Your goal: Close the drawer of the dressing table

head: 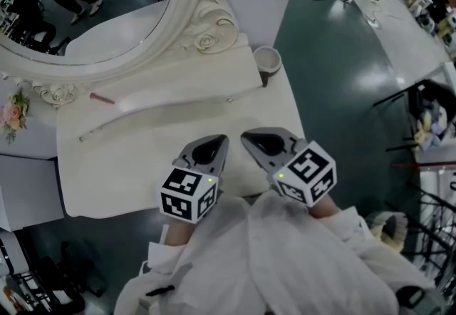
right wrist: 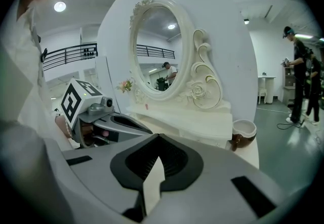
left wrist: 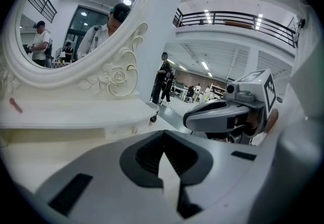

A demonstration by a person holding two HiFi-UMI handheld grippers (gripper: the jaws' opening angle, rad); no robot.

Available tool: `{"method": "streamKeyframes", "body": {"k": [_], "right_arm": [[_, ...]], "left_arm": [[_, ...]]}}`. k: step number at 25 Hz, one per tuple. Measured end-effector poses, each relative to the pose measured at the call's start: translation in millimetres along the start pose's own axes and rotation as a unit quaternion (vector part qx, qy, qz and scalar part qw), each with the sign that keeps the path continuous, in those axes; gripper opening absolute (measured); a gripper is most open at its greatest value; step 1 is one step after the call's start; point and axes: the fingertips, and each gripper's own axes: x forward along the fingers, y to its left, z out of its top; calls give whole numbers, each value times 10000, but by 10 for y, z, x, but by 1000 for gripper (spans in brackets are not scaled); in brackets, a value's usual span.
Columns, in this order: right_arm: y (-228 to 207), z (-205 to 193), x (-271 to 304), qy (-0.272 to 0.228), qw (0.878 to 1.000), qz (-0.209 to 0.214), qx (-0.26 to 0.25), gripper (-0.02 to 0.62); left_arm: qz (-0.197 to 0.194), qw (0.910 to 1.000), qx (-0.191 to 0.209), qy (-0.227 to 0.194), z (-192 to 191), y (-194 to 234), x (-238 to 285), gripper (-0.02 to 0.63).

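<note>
The white dressing table (head: 142, 178) carries an oval mirror (head: 107, 0) above a raised curved shelf. A small drawer front with knobs (left wrist: 121, 131) sits in that shelf's face and looks flush with it; one knob (head: 229, 100) shows in the head view. My left gripper (head: 217, 141) and right gripper (head: 246, 137) hover side by side over the tabletop's front, tips close together and short of the shelf. In the left gripper view, the left gripper (left wrist: 163, 136) is shut on nothing. In the right gripper view, the right gripper (right wrist: 158, 138) is likewise shut and holds nothing.
A brown-and-white cup (head: 267, 60) stands at the shelf's right end. A pink stick (head: 101, 98) lies on the shelf at the left, with artificial flowers (head: 14, 112) beyond it. To the right of the table is dark floor, with people standing farther off.
</note>
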Motion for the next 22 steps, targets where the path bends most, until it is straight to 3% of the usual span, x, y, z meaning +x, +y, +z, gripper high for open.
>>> {"method": "streamKeyframes", "body": {"k": [13,22], "right_arm": [[80,-73,31,-22,9995,300,47,6],[-19,-186,61,156,9997,96,166,6]], "left_arm": [[-139,9997,-81,197,-111,-63,33,6],[-353,9991,-195,147,-107,-82,34,8]]}}
